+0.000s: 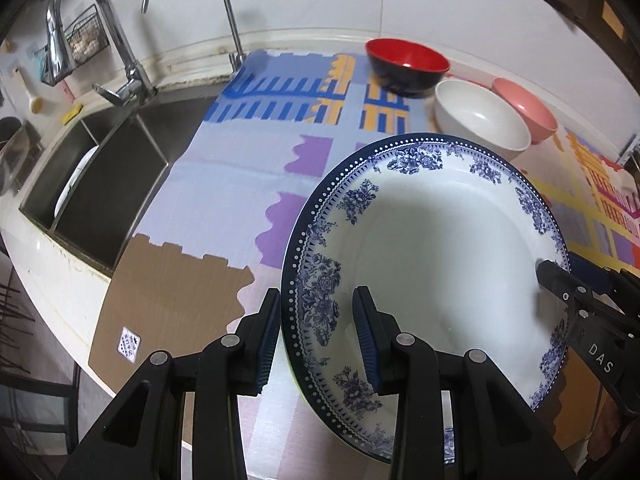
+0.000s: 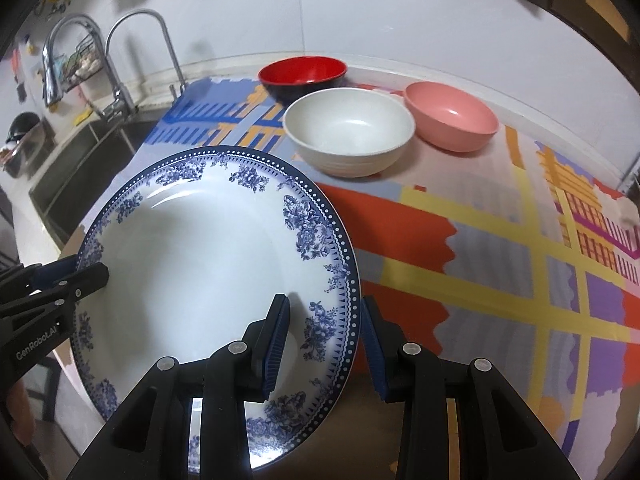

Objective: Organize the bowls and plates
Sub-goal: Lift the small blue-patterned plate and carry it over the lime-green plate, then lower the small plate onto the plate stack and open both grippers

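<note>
A white plate with a blue floral rim (image 1: 432, 248) is held tilted above the counter, also in the right wrist view (image 2: 192, 256). My left gripper (image 1: 318, 320) straddles its left rim, fingers either side with a gap showing. My right gripper (image 2: 324, 320) straddles its right rim the same way, and shows at the plate's far edge in the left wrist view (image 1: 560, 276). A red and black bowl (image 2: 302, 74), a white bowl (image 2: 348, 132) and a pink bowl (image 2: 452, 118) stand at the back of the counter.
A patterned mat (image 2: 480, 240) covers the counter. A steel sink (image 1: 104, 184) with two taps (image 1: 120, 60) lies at the left, with a white dish (image 1: 76, 184) inside. A wire basket (image 1: 86, 40) hangs on the wall. The counter's front edge (image 1: 60, 300) is near.
</note>
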Action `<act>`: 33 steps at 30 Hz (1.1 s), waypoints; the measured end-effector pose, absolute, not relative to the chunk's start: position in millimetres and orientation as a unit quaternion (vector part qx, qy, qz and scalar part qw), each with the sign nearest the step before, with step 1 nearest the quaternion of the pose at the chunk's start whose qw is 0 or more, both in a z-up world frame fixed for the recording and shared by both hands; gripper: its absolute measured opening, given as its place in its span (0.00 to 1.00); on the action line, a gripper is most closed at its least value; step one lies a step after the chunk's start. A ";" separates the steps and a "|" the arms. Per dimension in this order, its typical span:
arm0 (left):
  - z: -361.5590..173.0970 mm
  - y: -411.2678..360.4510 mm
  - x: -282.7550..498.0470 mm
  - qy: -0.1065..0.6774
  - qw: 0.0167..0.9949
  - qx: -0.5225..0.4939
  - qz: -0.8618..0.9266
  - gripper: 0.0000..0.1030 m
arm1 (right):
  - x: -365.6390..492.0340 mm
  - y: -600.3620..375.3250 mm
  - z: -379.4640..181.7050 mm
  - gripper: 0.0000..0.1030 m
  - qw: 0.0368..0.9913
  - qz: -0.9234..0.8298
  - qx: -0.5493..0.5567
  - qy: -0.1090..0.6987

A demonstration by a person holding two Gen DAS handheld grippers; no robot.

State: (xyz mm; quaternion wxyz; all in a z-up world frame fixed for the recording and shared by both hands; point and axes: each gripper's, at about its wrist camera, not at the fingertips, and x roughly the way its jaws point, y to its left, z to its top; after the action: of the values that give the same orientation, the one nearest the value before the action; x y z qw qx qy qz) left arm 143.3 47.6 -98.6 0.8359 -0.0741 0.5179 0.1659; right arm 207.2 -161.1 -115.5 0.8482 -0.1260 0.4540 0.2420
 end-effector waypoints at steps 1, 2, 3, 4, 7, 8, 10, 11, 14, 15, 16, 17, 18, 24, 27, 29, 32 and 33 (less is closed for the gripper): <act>-101.1 49.6 143.2 0.519 0.835 -0.075 0.167 0.35 | 207.5 -159.1 -116.9 0.36 0.847 0.243 -0.127 0.456; -102.5 50.2 143.2 0.521 0.833 -0.076 0.168 0.35 | 208.4 -157.3 -118.6 0.36 0.844 0.245 -0.129 0.459; -104.1 51.3 143.3 0.523 0.832 -0.077 0.169 0.35 | 208.6 -155.9 -120.0 0.36 0.843 0.246 -0.130 0.460; -106.2 53.1 143.8 0.525 0.830 -0.079 0.171 0.35 | 208.6 -154.2 -121.6 0.36 0.842 0.247 -0.132 0.462; -110.4 55.7 145.4 0.530 0.826 -0.079 0.174 0.35 | 209.5 -148.6 -126.5 0.36 0.837 0.248 -0.136 0.468; -111.6 56.3 145.9 0.532 0.825 -0.079 0.173 0.35 | 209.6 -148.0 -128.0 0.36 0.836 0.249 -0.137 0.470; -114.3 57.0 146.7 0.537 0.822 -0.080 0.173 0.35 | 210.0 -145.8 -131.0 0.36 0.833 0.250 -0.139 0.474; -115.4 57.0 147.1 0.538 0.821 -0.082 0.172 0.35 | 210.2 -145.5 -132.3 0.36 0.832 0.249 -0.139 0.476; -118.5 57.2 149.0 0.542 0.819 -0.085 0.170 0.36 | 210.7 -145.2 -134.8 0.36 0.831 0.246 -0.143 0.478; -119.4 57.2 149.4 0.542 0.818 -0.086 0.171 0.36 | 211.0 -145.0 -135.5 0.36 0.830 0.246 -0.144 0.479; -120.1 57.5 150.3 0.543 0.818 -0.086 0.171 0.36 | 211.1 -145.3 -136.0 0.36 0.830 0.245 -0.145 0.480; -121.2 57.8 150.9 0.545 0.817 -0.085 0.170 0.36 | 210.7 -145.0 -136.0 0.36 0.830 0.245 -0.147 0.479; -122.4 58.6 152.1 0.546 0.815 -0.086 0.170 0.36 | 210.3 -144.7 -136.1 0.37 0.831 0.245 -0.150 0.477; -128.5 57.6 154.3 0.557 0.809 -0.084 0.168 0.36 | 209.3 -143.2 -136.8 0.38 0.831 0.246 -0.158 0.474; -127.5 55.6 154.2 0.552 0.814 -0.077 0.167 0.39 | 209.3 -143.2 -136.5 0.38 0.830 0.247 -0.156 0.475; -126.3 54.6 154.4 0.548 0.817 -0.072 0.168 0.48 | 210.0 -143.2 -136.9 0.39 0.830 0.247 -0.156 0.475; -123.6 51.7 153.9 0.543 0.821 -0.063 0.165 0.55 | 211.4 -144.7 -137.0 0.48 0.828 0.251 -0.152 0.478; -122.3 51.0 153.5 0.540 0.823 -0.062 0.167 0.56 | 211.6 -145.6 -135.8 0.49 0.830 0.250 -0.150 0.475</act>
State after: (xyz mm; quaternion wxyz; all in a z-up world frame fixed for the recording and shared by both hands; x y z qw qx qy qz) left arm 153.5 51.0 -122.3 0.8226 -0.0617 0.5402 0.1666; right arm 211.6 -145.6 -135.8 0.8300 -0.1495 0.4755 0.2504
